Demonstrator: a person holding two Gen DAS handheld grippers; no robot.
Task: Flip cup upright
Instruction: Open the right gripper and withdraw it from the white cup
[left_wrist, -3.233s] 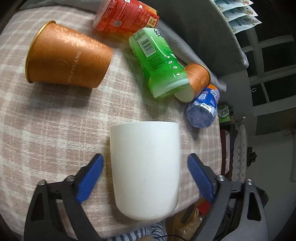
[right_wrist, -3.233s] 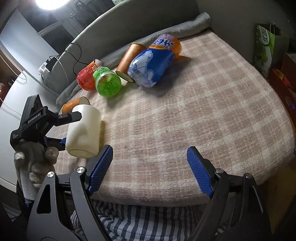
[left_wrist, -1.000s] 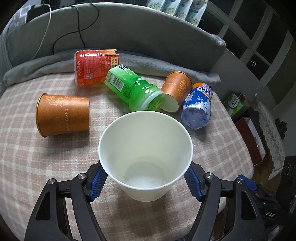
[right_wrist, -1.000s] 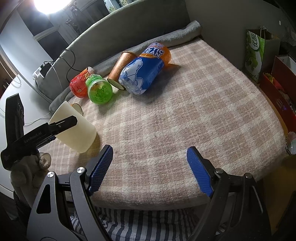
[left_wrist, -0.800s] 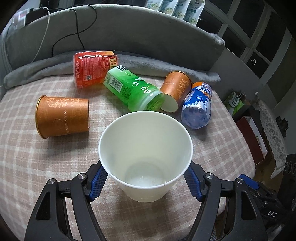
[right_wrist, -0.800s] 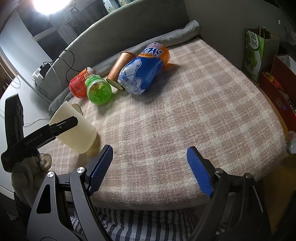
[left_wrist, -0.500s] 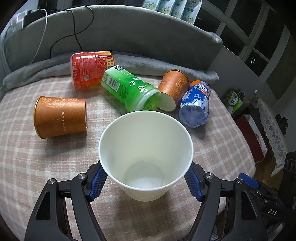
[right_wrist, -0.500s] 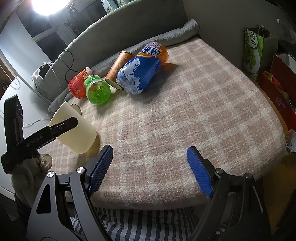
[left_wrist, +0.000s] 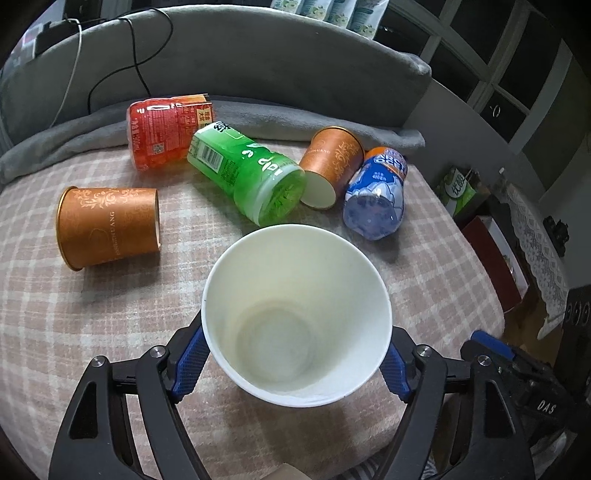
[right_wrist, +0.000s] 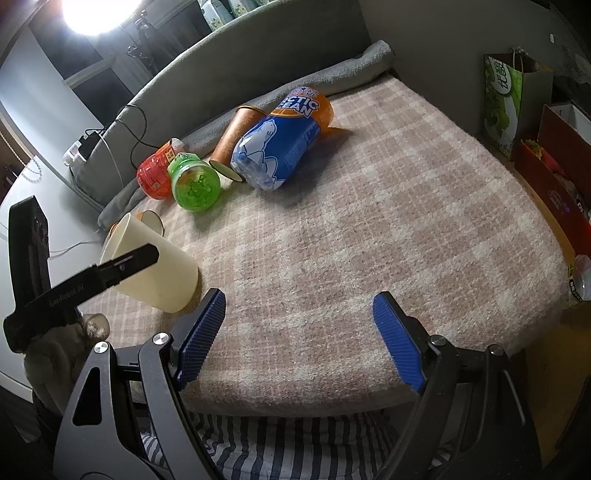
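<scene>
My left gripper (left_wrist: 291, 362) is shut on a white paper cup (left_wrist: 295, 314); its blue pads press both sides. I look into its open mouth. In the right wrist view the cup (right_wrist: 155, 269) is tilted, its mouth up and to the left, its base at the plaid blanket (right_wrist: 369, 229), with the left gripper's finger across it. My right gripper (right_wrist: 299, 339) is open and empty, low over the blanket's near edge, to the right of the cup.
Lying on the blanket behind: an orange paper cup (left_wrist: 107, 225), a red bottle (left_wrist: 166, 129), a green bottle (left_wrist: 247, 173), a second orange cup (left_wrist: 328, 166) and a blue bottle (left_wrist: 376, 199). A grey sofa back (left_wrist: 258, 66) rises beyond. A green bag (right_wrist: 506, 96) stands off the right edge.
Since 3.2 s ago the left gripper closed on the cup and turned it from mouth-down to mouth-up. Over the last second it lowered slightly. The right gripper stayed put.
</scene>
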